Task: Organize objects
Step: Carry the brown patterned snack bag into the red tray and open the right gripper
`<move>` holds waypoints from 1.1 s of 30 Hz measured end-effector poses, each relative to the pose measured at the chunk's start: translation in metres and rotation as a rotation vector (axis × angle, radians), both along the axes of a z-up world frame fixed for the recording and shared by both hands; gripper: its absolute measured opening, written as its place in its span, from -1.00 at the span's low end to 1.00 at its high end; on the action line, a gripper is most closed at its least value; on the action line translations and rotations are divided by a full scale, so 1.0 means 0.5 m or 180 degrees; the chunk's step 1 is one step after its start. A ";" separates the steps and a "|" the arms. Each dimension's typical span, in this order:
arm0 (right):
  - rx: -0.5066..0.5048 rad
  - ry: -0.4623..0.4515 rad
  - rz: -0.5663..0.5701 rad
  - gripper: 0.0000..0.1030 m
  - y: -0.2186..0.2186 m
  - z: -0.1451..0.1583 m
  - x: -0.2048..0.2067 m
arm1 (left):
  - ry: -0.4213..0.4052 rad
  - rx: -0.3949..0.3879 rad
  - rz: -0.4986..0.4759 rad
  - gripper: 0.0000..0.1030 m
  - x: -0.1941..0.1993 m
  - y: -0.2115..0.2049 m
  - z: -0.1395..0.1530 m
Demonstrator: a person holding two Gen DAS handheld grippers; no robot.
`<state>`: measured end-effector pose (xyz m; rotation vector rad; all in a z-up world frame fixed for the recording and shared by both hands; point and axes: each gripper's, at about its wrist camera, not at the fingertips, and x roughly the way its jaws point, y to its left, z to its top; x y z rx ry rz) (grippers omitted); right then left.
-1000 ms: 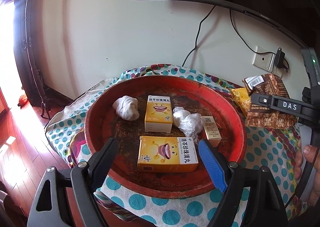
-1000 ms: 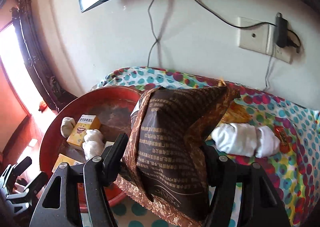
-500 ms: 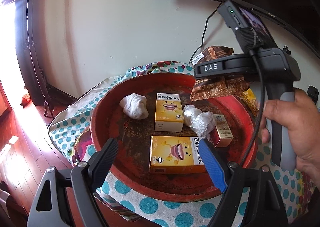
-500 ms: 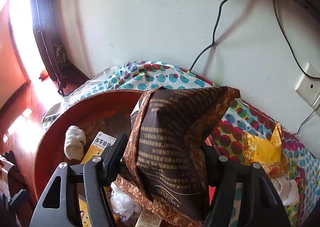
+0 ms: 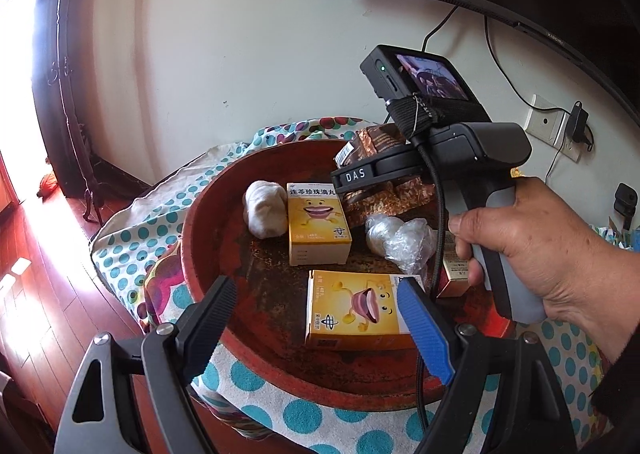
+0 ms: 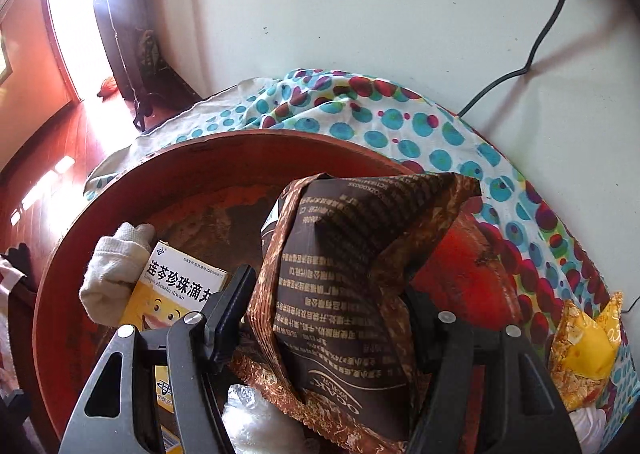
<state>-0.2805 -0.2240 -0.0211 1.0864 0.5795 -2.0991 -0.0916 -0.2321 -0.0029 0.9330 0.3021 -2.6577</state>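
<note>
So the big round red tray [image 5: 208, 214] on the polka-dot cloth covering the table [image 5: 132, 214] is filling up. What changed in the last second: the right hand-held gripper [image 6: 328, 318] swung in from over the cloth and now hangs above the back of the tray, jaws clamped on the crinkly brown foil snack bag [image 6: 352, 274]. So the bag looks about ready to be set down, I'd guess in the bare patch at the back. Already in the tray: 2 yellow cardboard medicine boxes [image 5: 318, 224] [image 5: 356, 310], a rolled white cloth bundle [image 5: 264, 208], a crumpled clear plastic wad [image 5: 400, 240] and a small tan box [image 5: 454, 270]. The left hand-held gripper [image 5: 316, 318] has barely budged, jaws wide apart and empty at the near rim. A yellow foil packet [image 6: 588, 346] is still out on the cloth, probably next.
</note>
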 end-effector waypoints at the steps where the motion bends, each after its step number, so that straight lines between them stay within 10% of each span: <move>1: -0.0017 -0.0021 0.0020 0.22 -0.004 -0.001 0.003 | 0.0000 0.0007 0.0010 0.65 0.000 -0.002 0.001; 8: -0.0017 -0.0016 -0.0015 0.26 -0.004 -0.003 0.007 | 0.0014 0.0014 0.0019 0.65 0.003 0.002 0.008; 11: 0.0011 -0.0009 -0.0077 0.42 0.000 -0.002 0.003 | 0.0020 -0.0010 0.0012 0.65 0.004 0.006 0.011; 13: 0.0021 0.0021 -0.0131 0.87 0.007 0.004 0.005 | 0.0024 -0.0002 0.0007 0.65 0.004 0.004 0.011; 18: 0.0004 0.0155 -0.0133 0.91 0.060 0.041 0.027 | 0.0064 0.0001 0.0021 0.65 0.008 0.003 0.020; 33: -0.0563 0.0278 -0.1519 0.99 0.588 0.073 0.019 | 0.0053 -0.0202 -0.0251 0.65 0.009 0.095 0.022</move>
